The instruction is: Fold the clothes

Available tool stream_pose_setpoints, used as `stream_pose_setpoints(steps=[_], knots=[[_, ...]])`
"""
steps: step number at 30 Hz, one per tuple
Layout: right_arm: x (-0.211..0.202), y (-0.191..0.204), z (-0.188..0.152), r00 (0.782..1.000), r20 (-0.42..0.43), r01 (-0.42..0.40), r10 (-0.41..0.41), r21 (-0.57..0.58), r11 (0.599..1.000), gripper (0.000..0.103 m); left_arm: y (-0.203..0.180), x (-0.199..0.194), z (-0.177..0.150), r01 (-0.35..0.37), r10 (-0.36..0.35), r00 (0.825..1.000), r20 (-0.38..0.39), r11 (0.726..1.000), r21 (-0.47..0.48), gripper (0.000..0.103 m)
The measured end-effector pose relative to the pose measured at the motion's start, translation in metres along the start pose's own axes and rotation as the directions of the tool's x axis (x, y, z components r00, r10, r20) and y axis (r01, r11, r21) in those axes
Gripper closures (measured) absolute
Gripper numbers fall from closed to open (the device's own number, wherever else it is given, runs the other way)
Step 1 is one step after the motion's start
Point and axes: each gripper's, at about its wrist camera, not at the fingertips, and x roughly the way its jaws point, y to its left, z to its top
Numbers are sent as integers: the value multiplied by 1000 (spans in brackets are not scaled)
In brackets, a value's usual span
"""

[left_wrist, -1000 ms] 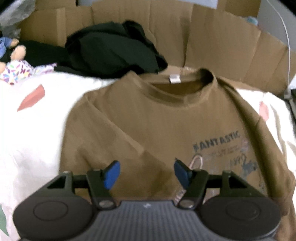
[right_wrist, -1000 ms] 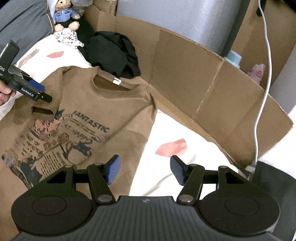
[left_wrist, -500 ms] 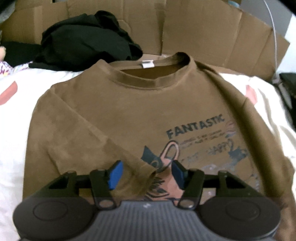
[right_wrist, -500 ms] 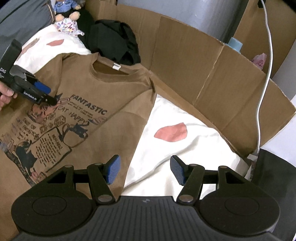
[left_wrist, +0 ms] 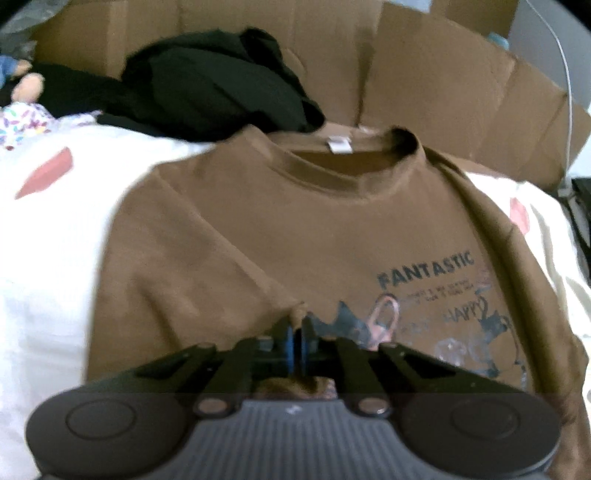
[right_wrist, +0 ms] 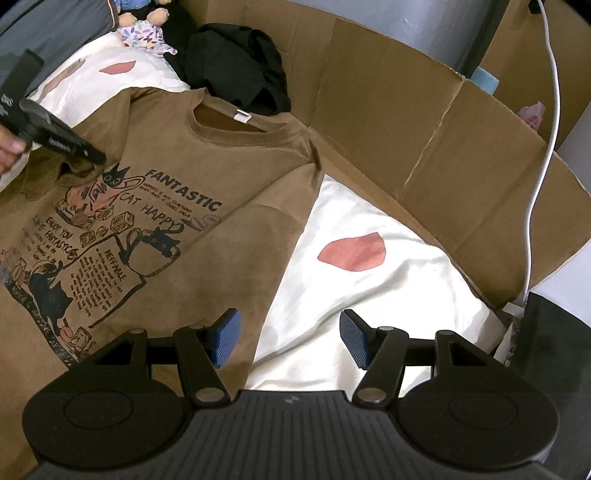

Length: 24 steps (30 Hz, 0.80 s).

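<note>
A brown T-shirt (left_wrist: 295, 229) with a "FANTASTIC" cat print lies face up on a white sheet (right_wrist: 369, 295), collar toward the cardboard. Its left sleeve is folded in over the chest. My left gripper (left_wrist: 295, 341) is closing on that sleeve's edge: the blue pads stand together with a pinch of brown cloth bunched at their tip. In the right wrist view the left gripper (right_wrist: 98, 158), held by a hand, bites the cloth beside the print on the T-shirt (right_wrist: 207, 177). My right gripper (right_wrist: 288, 341) hangs open over the shirt's other sleeve edge, holding nothing.
A crumpled black garment (left_wrist: 214, 96) lies behind the collar. A cardboard wall (right_wrist: 424, 129) rings the far and right sides, with a white cable (right_wrist: 543, 155) hanging over it. A stuffed toy (right_wrist: 142, 29) sits at the far left corner.
The left gripper's jaws went from wide apart to together, pinching the folded sleeve's edge. The right gripper stayed open and nearly still.
</note>
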Motion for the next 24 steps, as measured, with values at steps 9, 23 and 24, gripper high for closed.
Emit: stream_pose_setpoints(steps=[9, 23, 24], knots=[[-5, 8, 2, 1000, -6, 0, 0, -19, 1000, 39, 81, -46, 22, -107, 121, 988, 94, 984, -146, 100], [5, 22, 8, 999, -36, 3, -5, -44, 999, 39, 187, -79, 23, -238, 290, 948, 130, 919, -316, 100], [6, 23, 9, 999, -38, 2, -3, -44, 999, 39, 194, -80, 22, -245, 300, 945, 129, 913, -327, 100]])
